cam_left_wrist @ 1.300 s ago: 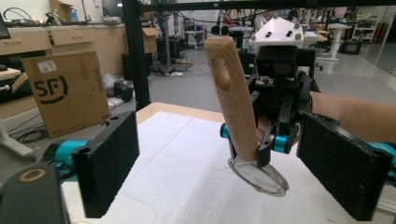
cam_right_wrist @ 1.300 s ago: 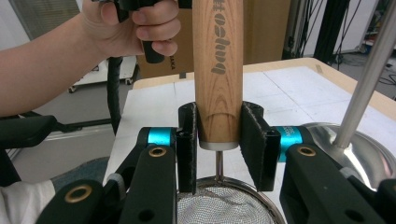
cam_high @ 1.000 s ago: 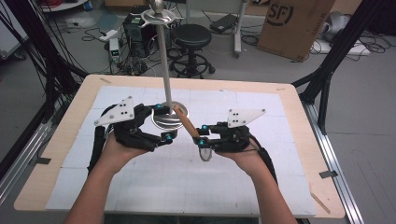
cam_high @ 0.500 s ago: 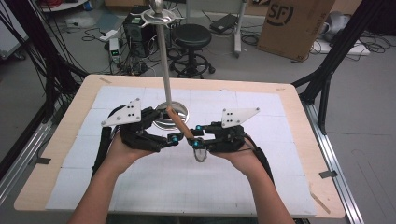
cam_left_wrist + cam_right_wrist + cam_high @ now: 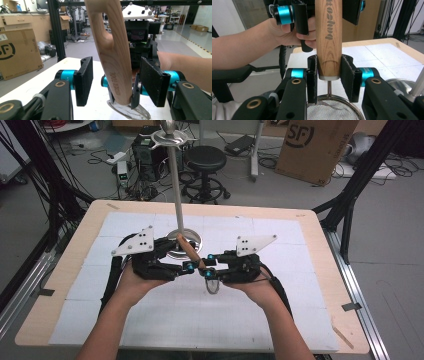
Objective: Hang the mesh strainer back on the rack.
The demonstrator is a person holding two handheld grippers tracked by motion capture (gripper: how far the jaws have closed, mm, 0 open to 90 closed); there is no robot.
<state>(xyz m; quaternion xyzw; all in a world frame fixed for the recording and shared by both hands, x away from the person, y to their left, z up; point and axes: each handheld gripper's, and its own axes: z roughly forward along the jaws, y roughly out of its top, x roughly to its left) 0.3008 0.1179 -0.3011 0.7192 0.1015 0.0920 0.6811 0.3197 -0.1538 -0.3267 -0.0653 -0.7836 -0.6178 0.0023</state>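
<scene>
- Presently, two claws are on site, one in each hand, meeting tip to tip near the middle of the counter (image 5: 320,270).
- One strainer (image 5: 212,285) is in hand: a wooden handle (image 5: 190,251) with a metal mesh bowl at its lower end. It is held off the counter, between the two claws, handle slanting up toward the stand's base.
- Right claw (image 5: 206,265): jaws clamped on the lower end of the wooden handle, pads pressing both sides, as the right gripper view shows (image 5: 329,75); the mesh bowl (image 5: 332,111) hangs just below them.
- Left claw (image 5: 189,266): jaws have just been closing with the handle (image 5: 112,57) between them. In the left gripper view there is still a clear gap between the left-hand pad (image 5: 83,80) and the wood, so no grip is made.
- One metal stand (image 5: 176,180): an upright pole on a round base (image 5: 192,240), just behind the claws and touching neither as far as can be seen.
- One white gridded mat (image 5: 280,315) covers most of the counter, leaving a bare wooden border on all sides.
- Open room: the mat is free in front of, left of and right of the hands; the only obstruction nearby is the pole and base behind.
- Beyond the far edge: one black stool (image 5: 206,160) and one cardboard box (image 5: 315,145) on the floor, well apart from the work.
</scene>
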